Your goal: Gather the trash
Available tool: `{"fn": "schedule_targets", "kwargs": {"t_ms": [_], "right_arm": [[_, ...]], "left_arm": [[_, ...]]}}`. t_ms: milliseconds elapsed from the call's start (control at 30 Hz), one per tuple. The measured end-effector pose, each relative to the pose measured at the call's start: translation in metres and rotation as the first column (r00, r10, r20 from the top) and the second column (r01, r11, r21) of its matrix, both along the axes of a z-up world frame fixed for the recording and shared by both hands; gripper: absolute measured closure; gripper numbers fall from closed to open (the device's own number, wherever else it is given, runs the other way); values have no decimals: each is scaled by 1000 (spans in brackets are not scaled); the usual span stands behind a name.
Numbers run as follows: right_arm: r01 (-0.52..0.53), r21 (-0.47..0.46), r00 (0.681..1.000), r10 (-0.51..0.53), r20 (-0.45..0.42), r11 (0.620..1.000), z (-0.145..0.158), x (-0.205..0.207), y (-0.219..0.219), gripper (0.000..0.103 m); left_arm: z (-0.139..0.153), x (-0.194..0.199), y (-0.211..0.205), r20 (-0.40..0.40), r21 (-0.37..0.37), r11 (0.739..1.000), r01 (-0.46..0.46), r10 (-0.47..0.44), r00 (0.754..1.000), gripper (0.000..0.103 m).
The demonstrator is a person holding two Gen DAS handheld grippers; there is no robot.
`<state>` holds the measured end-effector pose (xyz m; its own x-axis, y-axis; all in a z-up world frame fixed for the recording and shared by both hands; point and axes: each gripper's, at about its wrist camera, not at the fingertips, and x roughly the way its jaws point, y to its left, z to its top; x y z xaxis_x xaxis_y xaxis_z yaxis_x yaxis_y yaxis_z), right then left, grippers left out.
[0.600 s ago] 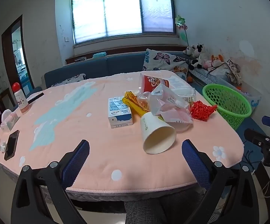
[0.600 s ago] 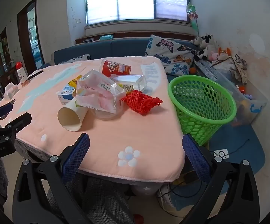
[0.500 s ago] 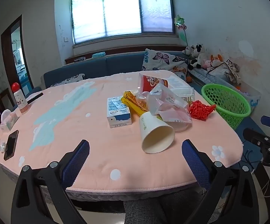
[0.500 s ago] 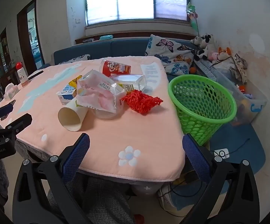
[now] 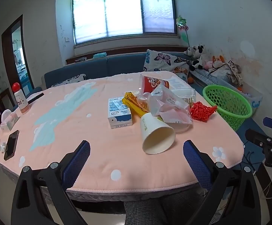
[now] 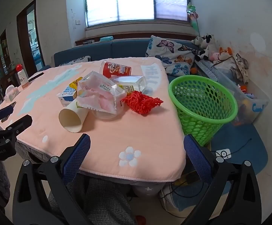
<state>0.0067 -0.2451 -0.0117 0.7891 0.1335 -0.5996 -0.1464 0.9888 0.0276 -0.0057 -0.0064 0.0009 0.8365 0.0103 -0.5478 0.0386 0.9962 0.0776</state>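
A pile of trash lies on the pink table: a tipped white paper cup, a blue-white milk carton, a yellow wrapper, a clear plastic bag, a red cup, a clear box and red netting. A green basket stands beside the table's right edge. My left gripper and right gripper are open, empty, near the front edge.
A phone, a tissue pack, a red-capped bottle and a remote lie at the table's left. A blue sofa with a butterfly pillow and plush toys stands behind.
Both grippers drifted slightly; the views shift a little. Nothing on the table has moved and both grippers stay open.
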Motion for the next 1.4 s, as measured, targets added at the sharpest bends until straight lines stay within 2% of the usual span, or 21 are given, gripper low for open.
{"fn": "schedule_targets", "kwargs": {"t_ms": [1400], "right_arm": [[-11,5,1000,11,-23,1000,-11,10,4,5]], "left_arm": [[-3,9,11,-33,-38,999,-17,16,999,7]]}}
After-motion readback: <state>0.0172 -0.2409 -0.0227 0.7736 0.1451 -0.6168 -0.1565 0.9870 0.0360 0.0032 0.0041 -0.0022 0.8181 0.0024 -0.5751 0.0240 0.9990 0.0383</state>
